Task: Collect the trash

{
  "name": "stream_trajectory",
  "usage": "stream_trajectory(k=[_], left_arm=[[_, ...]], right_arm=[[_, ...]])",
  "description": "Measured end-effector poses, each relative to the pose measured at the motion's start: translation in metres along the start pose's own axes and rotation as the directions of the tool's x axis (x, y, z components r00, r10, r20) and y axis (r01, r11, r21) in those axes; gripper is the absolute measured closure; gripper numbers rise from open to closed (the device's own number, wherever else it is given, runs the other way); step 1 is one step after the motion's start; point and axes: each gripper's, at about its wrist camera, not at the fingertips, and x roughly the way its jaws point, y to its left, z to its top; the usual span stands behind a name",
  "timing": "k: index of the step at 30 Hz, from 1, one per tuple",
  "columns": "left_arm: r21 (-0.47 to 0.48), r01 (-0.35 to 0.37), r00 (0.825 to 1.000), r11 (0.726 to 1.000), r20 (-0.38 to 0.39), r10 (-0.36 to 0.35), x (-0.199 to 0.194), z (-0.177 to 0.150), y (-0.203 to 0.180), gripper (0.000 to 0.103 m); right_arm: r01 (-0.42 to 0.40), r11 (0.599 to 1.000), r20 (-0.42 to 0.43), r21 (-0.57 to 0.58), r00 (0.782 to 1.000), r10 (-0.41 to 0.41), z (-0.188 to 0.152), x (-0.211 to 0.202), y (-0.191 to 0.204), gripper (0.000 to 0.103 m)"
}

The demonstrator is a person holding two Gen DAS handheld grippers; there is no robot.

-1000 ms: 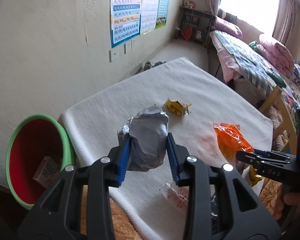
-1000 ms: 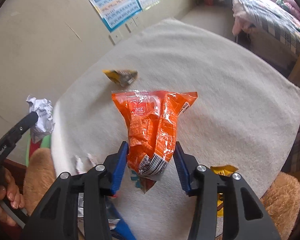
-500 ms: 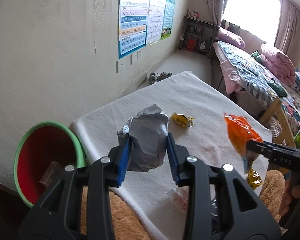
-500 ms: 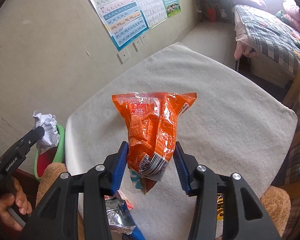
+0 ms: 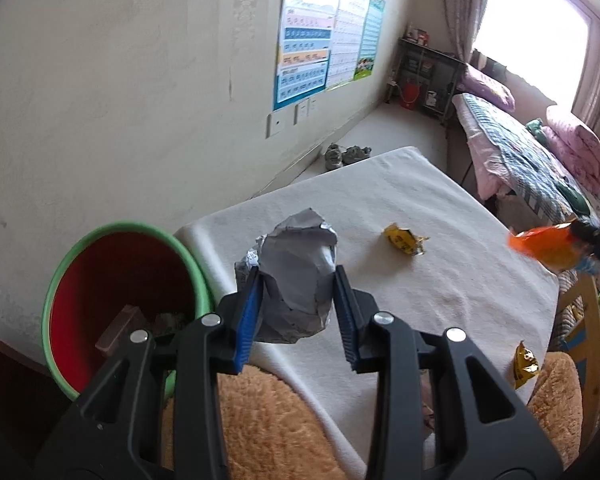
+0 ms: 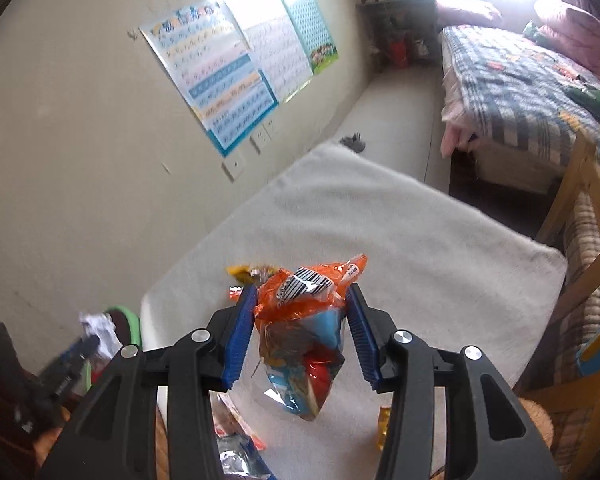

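While the grey wad (image 5: 298, 278) sits pinched in my left tool (image 5: 296, 308), just right of the bin (image 5: 66, 280), I should carry it over the red mouth before letting go. My right tool (image 6: 300, 334) grips the orange bag (image 6: 300, 320), farther right of the bin, above the surface (image 5: 440, 240); it goes second. A yellow wrapper (image 5: 404, 238) lies beyond.

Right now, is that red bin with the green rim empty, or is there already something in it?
Not empty. In the left wrist view the bin holds a brownish box-like piece and some scraps at its bottom; most of the red inside is bare.
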Motion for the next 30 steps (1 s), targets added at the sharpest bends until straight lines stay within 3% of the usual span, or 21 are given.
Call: stream_trajectory(k=[8,13,24,26,27,30], left_arm=[[-0.014,-0.013,1.000,1.000,-0.009,0.013,0.000,-0.004,0.012,0.069],[-0.009,-0.028,0.999,1.000,-0.022,0.028,0.002,-0.008,0.017,0.069],[-0.002,-0.010,0.999,1.000,-0.037,0.010,0.007,-0.009,0.007,0.069],[0.008,-0.003,0.999,1.000,-0.040,0.004,0.006,-0.011,0.004,0.069],[0.014,-0.003,0.999,1.000,-0.041,0.004,0.006,-0.011,0.002,0.069],[0.026,-0.001,0.999,1.000,-0.046,0.002,0.004,-0.013,0.000,0.069]], right_arm=[[0.034,0.995,-0.119,-0.096,0.992,-0.045,-0.025,0.050,0.022,0.059],[0.013,0.992,-0.207,-0.123,0.977,-0.038,-0.053,0.080,0.028,0.059],[-0.003,0.991,-0.349,-0.130,0.936,-0.043,-0.092,0.094,0.016,0.056],[-0.003,0.992,-0.343,-0.124,0.939,-0.040,-0.095,0.088,0.013,0.044],[0.012,0.993,-0.316,-0.120,0.947,-0.050,-0.094,0.080,0.008,0.033],[0.049,0.993,-0.271,-0.104,0.959,-0.076,-0.092,0.064,-0.009,0.029]])
